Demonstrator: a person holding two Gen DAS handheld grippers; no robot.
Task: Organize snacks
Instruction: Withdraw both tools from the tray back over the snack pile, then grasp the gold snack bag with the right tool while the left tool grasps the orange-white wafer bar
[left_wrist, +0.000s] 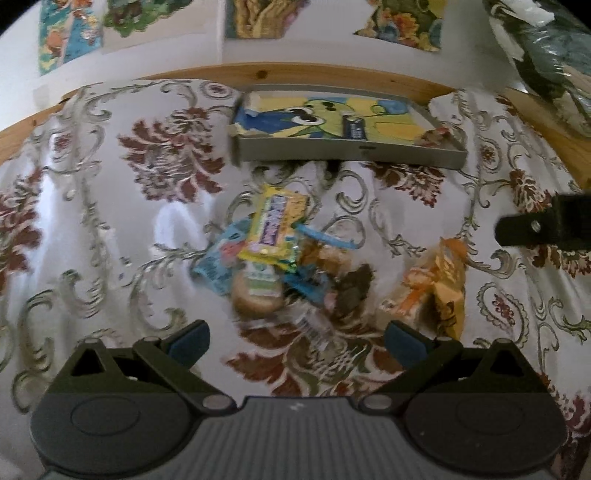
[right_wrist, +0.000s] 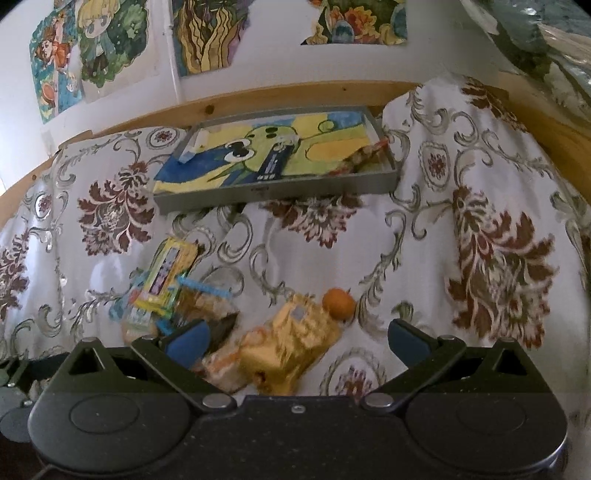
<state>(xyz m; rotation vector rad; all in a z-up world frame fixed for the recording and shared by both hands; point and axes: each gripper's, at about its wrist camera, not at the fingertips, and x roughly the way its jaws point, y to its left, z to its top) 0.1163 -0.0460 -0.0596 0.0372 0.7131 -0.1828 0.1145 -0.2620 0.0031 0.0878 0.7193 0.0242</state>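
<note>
I see the tablecloth (left_wrist: 110, 221) w/ wide bare room left and right. Grey tray (right_wrist: 280, 192) sits at far edge, long axis crosswise. Snack pile (left_wrist: 273, 258) lies mid-cloth; yellow pack (left_wrist: 275, 225) points toward tray. Labels unreadable, blurred. Left gripper (left_wrist: 295, 339) and right gripper (right_wrist: 295, 339): both spread apart, holding nothing.

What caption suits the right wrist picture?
Open right gripper above gold snack packet, grey tray beyond.

Floral tablecloth (left_wrist: 110, 206), wooden rail (left_wrist: 295, 75), wall drawings (right_wrist: 110, 48).
</note>
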